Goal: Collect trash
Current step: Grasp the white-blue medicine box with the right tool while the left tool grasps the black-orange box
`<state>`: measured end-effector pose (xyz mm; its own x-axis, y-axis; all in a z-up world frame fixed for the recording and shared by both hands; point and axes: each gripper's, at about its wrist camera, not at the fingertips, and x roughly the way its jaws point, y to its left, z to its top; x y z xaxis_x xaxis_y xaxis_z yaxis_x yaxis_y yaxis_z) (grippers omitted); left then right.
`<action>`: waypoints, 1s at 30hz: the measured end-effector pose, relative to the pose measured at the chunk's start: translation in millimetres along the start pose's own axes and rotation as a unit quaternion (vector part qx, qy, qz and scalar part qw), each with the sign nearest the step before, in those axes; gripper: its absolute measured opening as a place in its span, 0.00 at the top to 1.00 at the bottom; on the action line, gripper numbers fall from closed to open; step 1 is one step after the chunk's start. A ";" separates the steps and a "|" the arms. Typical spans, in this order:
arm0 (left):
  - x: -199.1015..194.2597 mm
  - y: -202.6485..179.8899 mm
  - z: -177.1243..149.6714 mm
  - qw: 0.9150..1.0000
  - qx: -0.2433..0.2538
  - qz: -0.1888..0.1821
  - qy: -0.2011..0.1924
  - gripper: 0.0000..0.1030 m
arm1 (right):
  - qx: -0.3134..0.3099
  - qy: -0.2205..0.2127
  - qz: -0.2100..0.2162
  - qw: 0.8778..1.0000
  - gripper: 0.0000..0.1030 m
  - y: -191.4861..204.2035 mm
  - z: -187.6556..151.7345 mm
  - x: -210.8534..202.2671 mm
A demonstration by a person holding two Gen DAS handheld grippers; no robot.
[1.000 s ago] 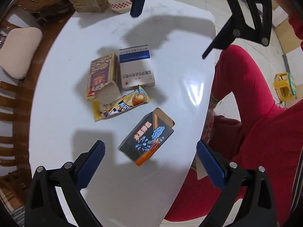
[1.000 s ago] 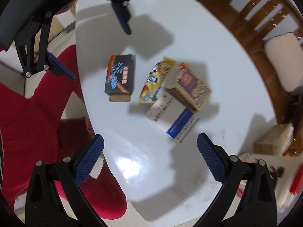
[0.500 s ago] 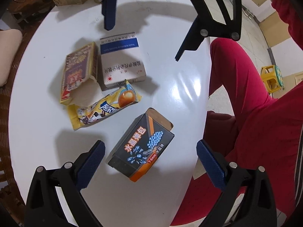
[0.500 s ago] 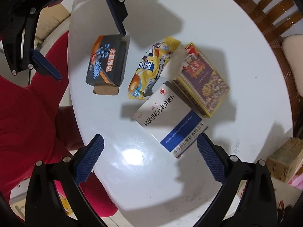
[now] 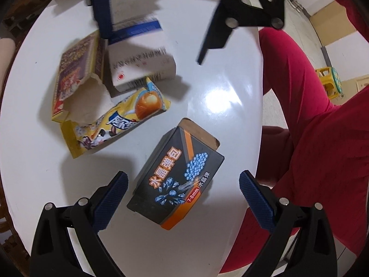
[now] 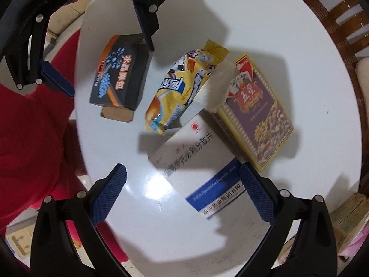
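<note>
The round glossy white desk [image 5: 226,120] carried four pieces of trash near its middle. The white-and-blue cardboard medicine box [image 6: 203,161] sat between the right gripper [image 6: 183,191]'s released fingers. The black-and-orange carton [image 5: 177,180] lay between the left gripper [image 5: 183,194]'s released fingers. The purple-and-yellow torn box [image 5: 73,76] and yellow plastic snack wrapper [image 5: 115,122] lay beside them.

Left gripper [image 5: 182,198] and right gripper [image 6: 183,191], jaws wide apart.

black box [image 5: 177,175] reads "水晶弹包", "7-8mm"
</note>
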<state>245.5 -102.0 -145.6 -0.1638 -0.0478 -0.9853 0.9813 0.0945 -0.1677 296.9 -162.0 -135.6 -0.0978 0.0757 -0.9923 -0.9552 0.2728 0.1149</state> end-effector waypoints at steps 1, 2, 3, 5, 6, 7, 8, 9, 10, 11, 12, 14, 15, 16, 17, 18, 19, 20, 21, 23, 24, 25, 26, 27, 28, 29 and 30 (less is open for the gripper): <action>1.1 1.4 -0.1 1.000 0.003 0.000 0.002 0.08 | -0.002 0.001 0.001 1.000 0.06 -5.3 1.2 -3.0; 2.6 2.9 0.7 1.000 0.004 0.000 0.004 0.08 | -0.003 0.002 0.002 1.000 0.06 -7.0 2.9 -3.2; 5.6 4.5 1.1 1.000 0.003 -0.002 0.007 0.08 | -0.003 0.003 0.005 1.000 0.06 -8.8 3.7 -3.0; 9.2 5.4 3.0 1.000 0.000 -0.006 0.010 0.08 | -0.008 0.006 0.003 1.000 0.06 -10.0 4.7 -1.3; 12.1 6.3 2.9 1.000 0.000 -0.007 0.012 0.08 | -0.011 0.012 0.004 1.000 0.06 -11.6 4.3 0.7; 14.0 7.0 4.7 1.000 0.000 -0.007 0.013 0.08 | -0.012 0.016 0.003 1.000 0.06 -11.7 4.3 3.2; 16.6 7.2 4.6 1.000 -0.001 -0.005 0.013 0.08 | -0.013 0.021 0.002 1.000 0.06 -12.3 4.2 5.4; 17.9 7.7 4.8 1.000 -0.003 -0.002 0.013 0.08 | -0.015 0.027 0.001 1.000 0.06 -12.5 3.5 8.6; 18.2 8.1 4.6 1.000 -0.003 -0.002 0.009 0.08 | -0.018 0.031 -0.001 0.999 0.07 -12.3 2.9 11.5; 18.3 8.0 4.3 1.000 -0.002 -0.002 0.005 0.08 | -0.018 0.033 -0.002 0.999 0.07 -11.9 1.3 14.2; 18.4 8.1 4.0 1.000 -0.002 -0.001 0.002 0.08 | -0.013 0.034 0.002 0.999 0.07 -12.7 0.2 16.6; 18.9 8.3 4.1 1.000 -0.002 0.005 -0.005 0.08 | -0.013 0.021 -0.005 1.000 0.12 -11.6 -1.6 14.4; 19.3 7.8 4.5 1.000 0.000 0.009 -0.007 0.09 | -0.012 0.017 -0.013 1.000 0.15 -12.5 -2.9 13.2; 19.6 7.3 5.0 1.000 0.001 0.013 -0.009 0.10 | -0.011 0.014 -0.020 1.000 0.22 -12.7 -4.0 11.7; 19.6 6.4 4.8 1.000 0.002 0.019 -0.010 0.12 | -0.003 0.007 -0.027 1.000 0.31 -13.4 -5.9 10.2; 19.5 4.7 5.6 0.999 0.003 0.029 -0.012 0.17 | 0.009 0.001 -0.030 1.000 0.32 -17.3 -8.9 6.9; 16.5 4.8 5.2 0.999 0.003 0.036 -0.013 0.19 | 0.019 -0.001 -0.023 1.000 0.32 -25.4 -11.3 3.5; 15.9 5.7 5.5 0.999 -0.001 0.042 -0.013 0.23 | 0.023 -0.002 -0.024 0.999 0.32 -26.1 -6.2 4.0; 16.1 4.8 5.1 0.999 -0.005 0.047 -0.014 0.29 | 0.021 -0.002 -0.033 0.999 0.32 -24.1 -6.1 3.9; 14.1 8.1 4.7 0.998 -0.021 0.061 -0.018 0.39 | 0.024 -0.001 -0.039 0.999 0.33 -21.4 -5.2 3.5; 13.8 11.8 4.0 0.997 -0.034 0.063 -0.022 0.44 | 0.034 -0.004 -0.037 0.999 0.34 -22.4 -5.0 2.5; 12.0 15.6 3.6 0.996 -0.051 0.063 -0.027 0.47 | 0.041 -0.006 -0.038 0.998 0.34 -22.1 -4.5 2.0; 10.4 20.4 2.6 0.995 -0.075 0.054 -0.034 0.47 | 0.054 -0.010 -0.038 0.998 0.34 -23.9 -4.8 1.0; 9.4 23.6 2.3 0.993 -0.096 0.049 -0.041 0.47 | 0.062 -0.012 -0.037 0.997 0.34 -24.4 -4.7 -0.5; 8.8 25.1 1.9 0.992 -0.109 0.048 -0.047 0.47 | 0.071 -0.014 -0.038 0.997 0.34 -25.0 -5.6 -2.3; 8.5 26.6 0.9 0.989 -0.127 0.049 -0.054 0.47 | 0.081 -0.020 -0.040 0.996 0.34 -24.9 -7.0 -4.9; 9.0 27.1 -0.3 0.986 -0.149 0.055 -0.059 0.47 | 0.090 -0.024 -0.044 0.995 0.34 -24.5 -8.7 -7.6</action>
<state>270.6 -99.5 -158.9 -0.0273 -0.1350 -0.9905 0.9165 0.3922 -0.0787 318.6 -177.6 -131.2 0.0022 0.0886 -0.9961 -0.8932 0.4481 0.0379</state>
